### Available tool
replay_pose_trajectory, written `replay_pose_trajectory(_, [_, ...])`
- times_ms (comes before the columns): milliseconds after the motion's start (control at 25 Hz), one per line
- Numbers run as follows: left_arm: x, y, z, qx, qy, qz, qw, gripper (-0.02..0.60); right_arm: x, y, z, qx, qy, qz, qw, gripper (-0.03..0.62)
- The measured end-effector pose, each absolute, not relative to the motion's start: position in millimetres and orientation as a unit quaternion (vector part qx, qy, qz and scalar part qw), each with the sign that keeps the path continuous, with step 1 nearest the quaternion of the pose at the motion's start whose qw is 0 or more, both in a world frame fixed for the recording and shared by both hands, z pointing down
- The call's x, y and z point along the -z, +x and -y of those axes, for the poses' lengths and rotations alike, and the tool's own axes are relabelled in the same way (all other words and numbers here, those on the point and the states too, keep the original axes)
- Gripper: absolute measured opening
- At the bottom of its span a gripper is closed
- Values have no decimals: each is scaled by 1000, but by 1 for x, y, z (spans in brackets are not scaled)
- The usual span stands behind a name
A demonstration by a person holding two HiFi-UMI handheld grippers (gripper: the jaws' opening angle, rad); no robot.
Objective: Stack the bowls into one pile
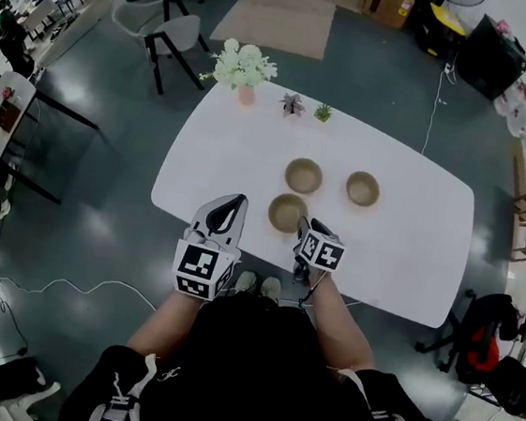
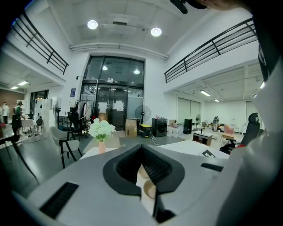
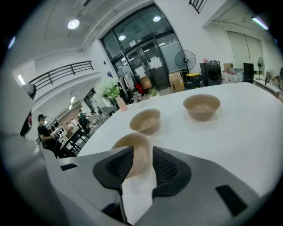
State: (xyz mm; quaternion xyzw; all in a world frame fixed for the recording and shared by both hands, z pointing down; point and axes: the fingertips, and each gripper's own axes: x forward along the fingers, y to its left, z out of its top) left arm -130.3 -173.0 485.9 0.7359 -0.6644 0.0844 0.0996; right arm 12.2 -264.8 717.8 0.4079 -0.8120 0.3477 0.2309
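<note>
Three tan bowls stand apart on the white table (image 1: pixel 399 258): a near one (image 1: pixel 288 212), one behind it (image 1: pixel 304 176) and one to the right (image 1: pixel 363 189). My right gripper (image 1: pixel 304 227) is low at the near bowl's right side. In the right gripper view its jaws (image 3: pixel 142 152) stand open, and the near bowl's (image 3: pixel 128 143) rim shows in the gap with neither pad pressing on it. The other two bowls (image 3: pixel 145 120) (image 3: pixel 202 106) lie beyond. My left gripper (image 1: pixel 239 200) hovers left of the near bowl, its tips (image 2: pixel 141 150) touching and nothing held. A bowl (image 2: pixel 149 190) shows through the slit below them.
A vase of white flowers (image 1: pixel 244 69) and two small potted plants (image 1: pixel 292 104) (image 1: pixel 323 113) stand along the table's far edge. A chair (image 1: pixel 165 33) stands beyond the far left corner. The table's near edge runs just under both grippers.
</note>
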Motion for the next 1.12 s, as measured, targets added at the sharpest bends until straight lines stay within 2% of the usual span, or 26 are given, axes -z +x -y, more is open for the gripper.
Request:
replay_pose_trajectory(280, [-489,-147,166,-87,724,677,105,14,-753,3,261,-426,401,775,240,145])
replay_pose_trajectory(360, [-489,-148,164,-89,722,678,106,14,-760,5,261,-451,407,759,235,122])
replay_pose_trajectory(440, [-488,-149,163,-89,722,678,106,14,-761,9,261,-468,418,744,229,36])
replay_pose_trajectory(480, [-487,-149,163,-88,722,678,106,14,-761,10,261,-476,420,739,225,28])
replay_pose_trajectory(1120, [-480,-121,202,-79,759,639,94,14,-699,52,292,-489,453,732,139,31])
